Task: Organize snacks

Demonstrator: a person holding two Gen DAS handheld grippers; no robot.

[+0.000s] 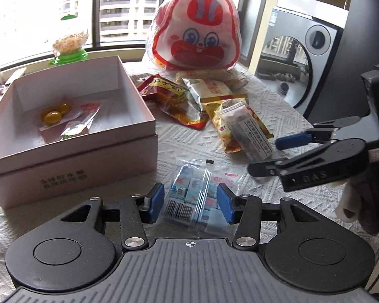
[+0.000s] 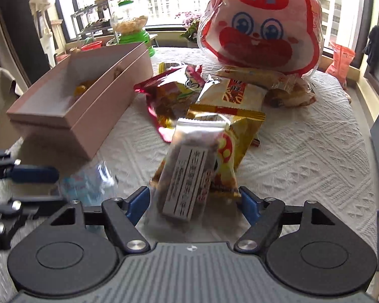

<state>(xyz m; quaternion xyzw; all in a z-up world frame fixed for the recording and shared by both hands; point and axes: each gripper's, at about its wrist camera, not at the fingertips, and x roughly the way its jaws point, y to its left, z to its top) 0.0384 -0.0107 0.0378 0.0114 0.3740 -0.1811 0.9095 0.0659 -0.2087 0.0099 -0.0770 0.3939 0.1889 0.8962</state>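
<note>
A pink open box (image 1: 70, 161) sits left on the white cloth and holds a yellow candy pack (image 1: 54, 115) and a small clear packet (image 1: 74, 130). My left gripper (image 1: 192, 202) is open, its blue pads on either side of a clear zip bag of small blue-and-white candies (image 1: 189, 194) lying flat. My right gripper (image 2: 194, 203) is open around the near end of a clear packet with a white label (image 2: 187, 171), which rests on a yellow snack bag (image 2: 230, 151). The right gripper also shows in the left wrist view (image 1: 273, 155).
A pile of snack bags (image 1: 179, 98) lies behind, with a big rabbit-face bag (image 1: 199, 27) at the back. A green candy dispenser (image 1: 69, 43) stands by the window. The pink box also shows in the right wrist view (image 2: 88, 116), left of the pile.
</note>
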